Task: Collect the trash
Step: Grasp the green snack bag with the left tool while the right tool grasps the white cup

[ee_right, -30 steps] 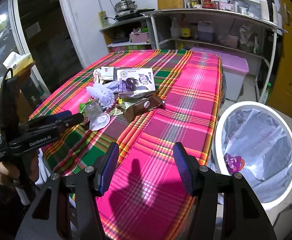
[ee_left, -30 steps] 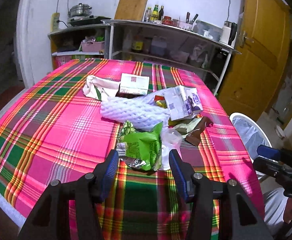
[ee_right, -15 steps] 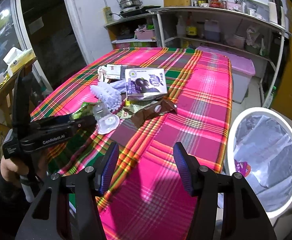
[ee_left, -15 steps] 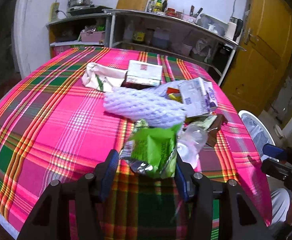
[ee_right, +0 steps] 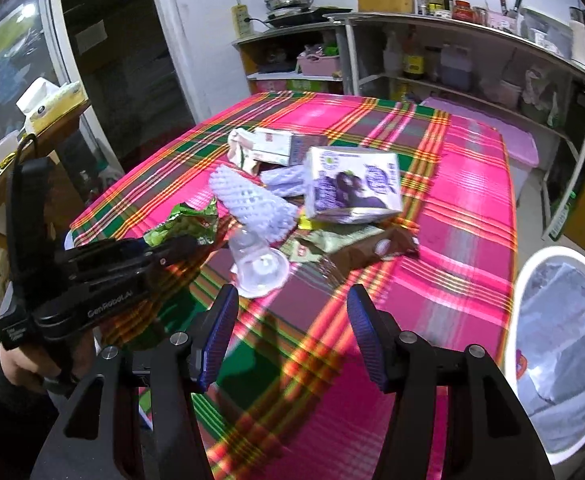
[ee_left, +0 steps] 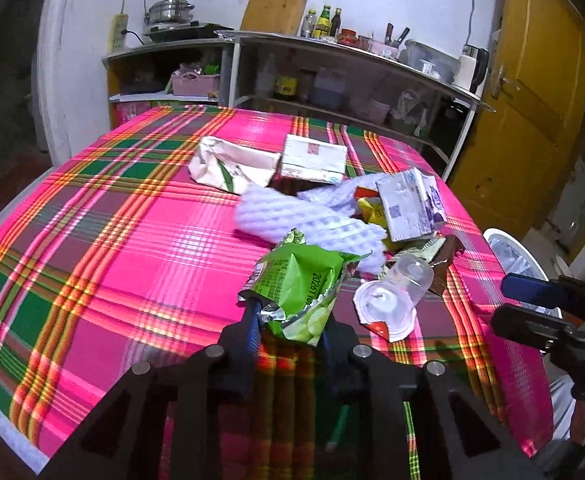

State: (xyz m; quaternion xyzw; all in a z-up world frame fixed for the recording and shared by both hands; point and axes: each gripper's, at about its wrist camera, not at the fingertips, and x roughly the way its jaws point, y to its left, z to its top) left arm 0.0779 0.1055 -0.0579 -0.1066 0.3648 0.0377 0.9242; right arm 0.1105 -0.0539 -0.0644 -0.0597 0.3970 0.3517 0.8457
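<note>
Left gripper [ee_left: 288, 320] closing on the green snack bag [ee_left: 300, 284] — right gripper [ee_right: 292, 332] gapes empty — next, carry it to the bin [ee_right: 532, 280].

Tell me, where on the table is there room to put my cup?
The tablecloth is bare between the green snack bag and the near left edge. A bare pink strip runs between the purple carton and the bin. The pile around the foam net is crowded.

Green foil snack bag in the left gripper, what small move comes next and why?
Probably lift the crumpled green foil snack bag clear of the plaid tablecloth: the left gripper is closing on its near end, and the white lined trash bin stands open beside the table.
</note>
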